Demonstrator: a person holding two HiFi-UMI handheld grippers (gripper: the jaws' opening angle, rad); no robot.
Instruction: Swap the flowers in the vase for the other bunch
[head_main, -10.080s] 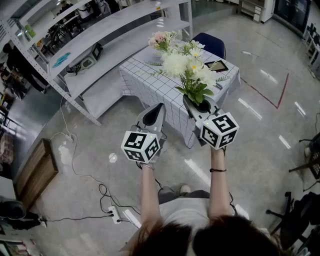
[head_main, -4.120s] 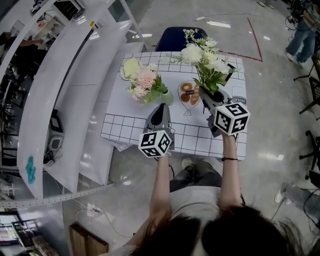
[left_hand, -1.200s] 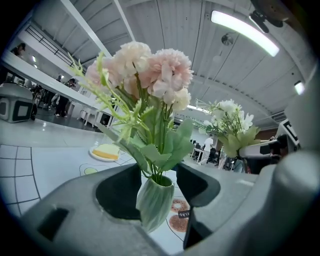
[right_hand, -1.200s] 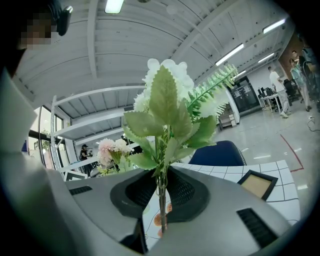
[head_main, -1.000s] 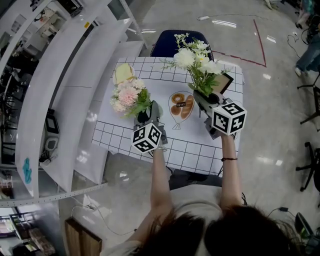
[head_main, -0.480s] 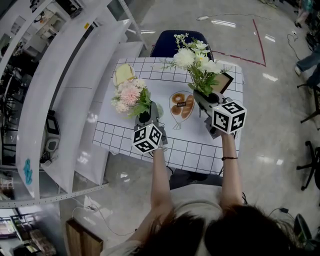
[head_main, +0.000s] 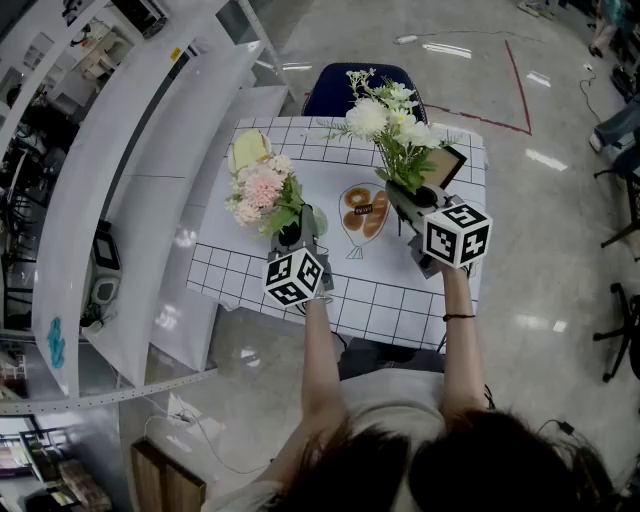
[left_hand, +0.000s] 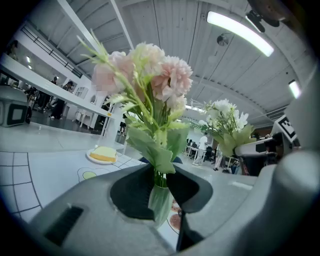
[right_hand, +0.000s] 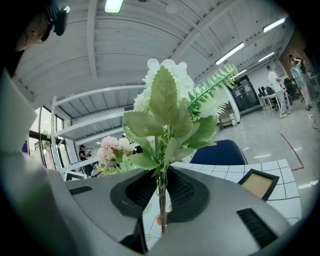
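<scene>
Two bunches, two tools, both occupied.

Head view: the left tool (head_main: 300, 222) sits at the base of the pink bunch (head_main: 258, 190), at about 9 o'clock on the checked worktop (head_main: 400, 290). The right tool (head_main: 405, 192) holds the white bunch (head_main: 390, 115) in the air over the 2 o'clock corner, blooms pointing to 12. The bunches are well apart.

Left gripper view: the jaws have just been closing. The pink bunch's stems are between them, and the pads now press on the stems right above the neck of the small green glass vase (left_hand: 160, 200). The vase hangs below the grip at 6 o'clock and the stems are in it. The white bunch shows at 3 o'clock.

Right gripper view: the jaws are clamped on the thin stems of the white bunch, which stand upright between the pads. The pink bunch is in the background at 9 o'clock.

Step in hand, as I judge it: taking the old pink bunch out, with the grip made but no lift yet.

Next move calls for a straight pull up along the stems. Nothing holds the vase, so it may rise or tip with them. Once the neck is free, the right tool has to bring the white stems over it and lower them in.
</scene>
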